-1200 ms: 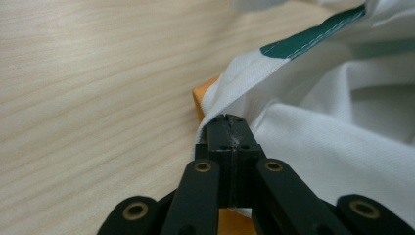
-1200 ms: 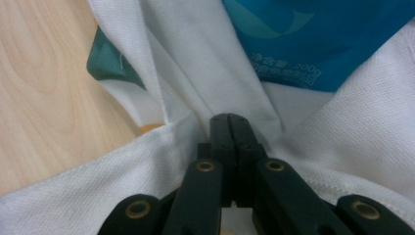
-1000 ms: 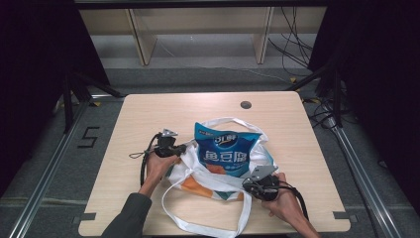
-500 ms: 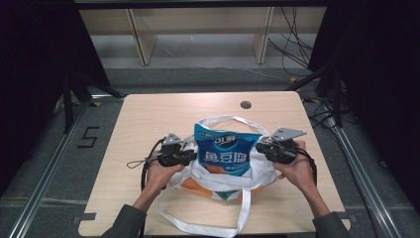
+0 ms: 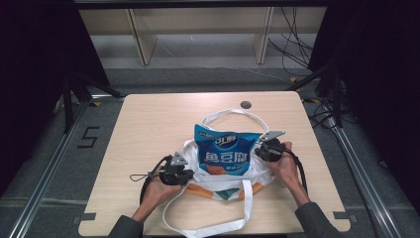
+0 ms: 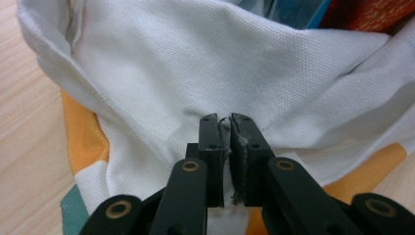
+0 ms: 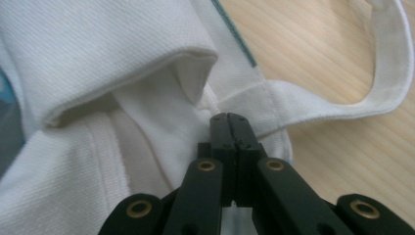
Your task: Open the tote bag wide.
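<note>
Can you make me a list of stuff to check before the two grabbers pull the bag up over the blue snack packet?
1. Left gripper pinching the white tote bag: ok, its jaws have just been closing, with cloth between them.
2. Right gripper pinching the bag's other side: ok, jaws shut at the seam by the handle strap.
3. Blue snack packet sitting in the bag's mouth between the grippers: ok.
4. Packet all the way inside: not ok, most of it sticks out.
5. Long handle loop free of the hands: cannot tell.
6. Table around the bag free of other things: ok.

Snack bag [image 5: 225, 154] in tote bag [image 5: 218, 186] on table [image 5: 148, 124]
</note>
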`<state>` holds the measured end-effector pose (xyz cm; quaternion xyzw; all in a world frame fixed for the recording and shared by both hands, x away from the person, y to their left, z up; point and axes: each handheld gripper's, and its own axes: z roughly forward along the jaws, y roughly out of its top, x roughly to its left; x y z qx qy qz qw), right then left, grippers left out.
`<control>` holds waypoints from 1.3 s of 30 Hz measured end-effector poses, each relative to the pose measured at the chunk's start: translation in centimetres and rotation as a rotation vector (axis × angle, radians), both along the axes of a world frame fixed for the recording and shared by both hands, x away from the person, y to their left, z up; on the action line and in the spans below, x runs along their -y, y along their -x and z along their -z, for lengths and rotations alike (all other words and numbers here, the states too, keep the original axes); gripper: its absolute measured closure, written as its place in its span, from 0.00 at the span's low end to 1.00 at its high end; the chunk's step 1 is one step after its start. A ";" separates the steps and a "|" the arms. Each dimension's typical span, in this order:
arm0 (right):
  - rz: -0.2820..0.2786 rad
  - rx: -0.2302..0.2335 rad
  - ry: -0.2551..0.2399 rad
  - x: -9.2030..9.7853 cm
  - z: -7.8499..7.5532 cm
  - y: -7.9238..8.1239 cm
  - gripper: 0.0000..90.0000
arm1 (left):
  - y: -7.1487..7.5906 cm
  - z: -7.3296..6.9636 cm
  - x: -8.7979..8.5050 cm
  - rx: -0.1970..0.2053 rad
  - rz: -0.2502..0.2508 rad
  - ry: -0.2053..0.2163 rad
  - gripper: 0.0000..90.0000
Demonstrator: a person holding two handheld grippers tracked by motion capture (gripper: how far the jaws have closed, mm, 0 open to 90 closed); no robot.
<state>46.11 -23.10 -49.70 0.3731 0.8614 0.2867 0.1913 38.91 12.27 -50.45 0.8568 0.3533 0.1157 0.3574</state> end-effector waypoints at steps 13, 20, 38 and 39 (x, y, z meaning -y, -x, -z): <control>-0.189 0.038 -0.220 -0.4 -7.1 8.3 0.98 | -0.1 -4.7 0.1 0.077 0.003 0.099 0.81; -0.307 0.009 -0.177 -3.9 -5.8 11.3 0.99 | -2.4 -3.5 0.9 0.054 -0.044 0.106 0.82; -0.328 -0.085 -0.015 -5.5 -0.7 11.0 1.00 | -4.6 -0.4 -0.1 0.007 -0.093 0.021 0.90; -0.320 -0.080 -0.012 -5.4 -0.7 10.6 1.00 | -4.6 -0.4 -0.1 0.007 -0.093 0.021 0.91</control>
